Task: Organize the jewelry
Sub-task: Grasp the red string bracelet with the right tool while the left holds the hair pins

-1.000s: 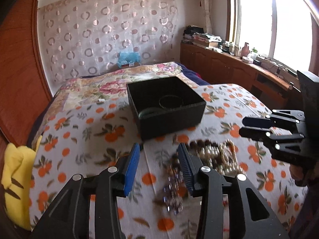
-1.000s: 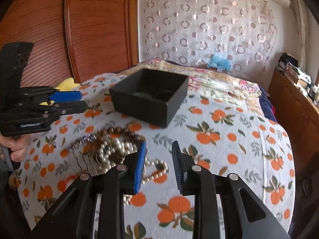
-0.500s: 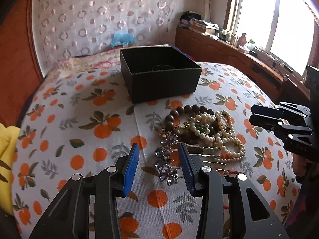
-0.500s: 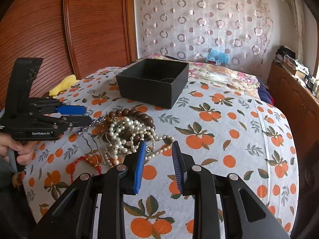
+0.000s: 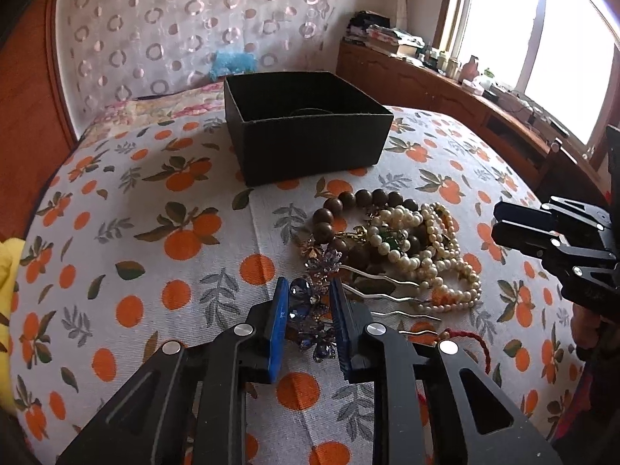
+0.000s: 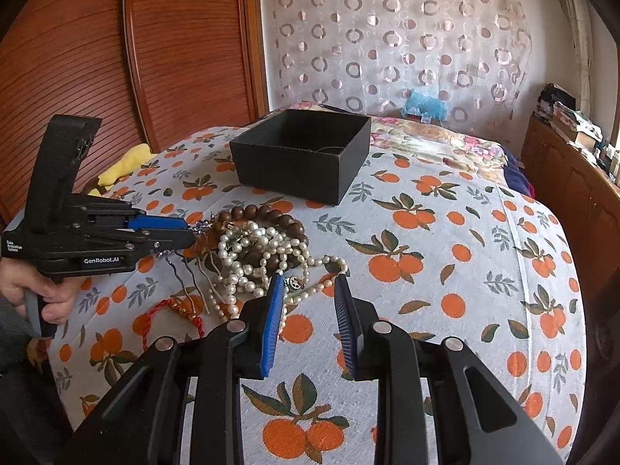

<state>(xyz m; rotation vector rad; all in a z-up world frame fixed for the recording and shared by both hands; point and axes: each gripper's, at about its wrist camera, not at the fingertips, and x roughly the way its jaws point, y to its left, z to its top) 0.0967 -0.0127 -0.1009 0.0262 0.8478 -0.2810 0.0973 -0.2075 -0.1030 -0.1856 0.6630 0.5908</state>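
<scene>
The left gripper (image 5: pixel 309 296) is lowered over a blue crystal hair ornament (image 5: pixel 310 319); its jaws are closing with the ornament between them, and contact of the pads cannot be told. The right gripper (image 6: pixel 308 290) is held with jaws apart and empty, just in front of a pearl necklace (image 6: pixel 255 255). Behind the pearls, brown wooden beads (image 5: pixel 348 205) are seen in the same tangled pile on the orange-patterned cloth (image 5: pixel 155 232). Farther away, a black open box (image 5: pixel 306 128) is placed.
</scene>
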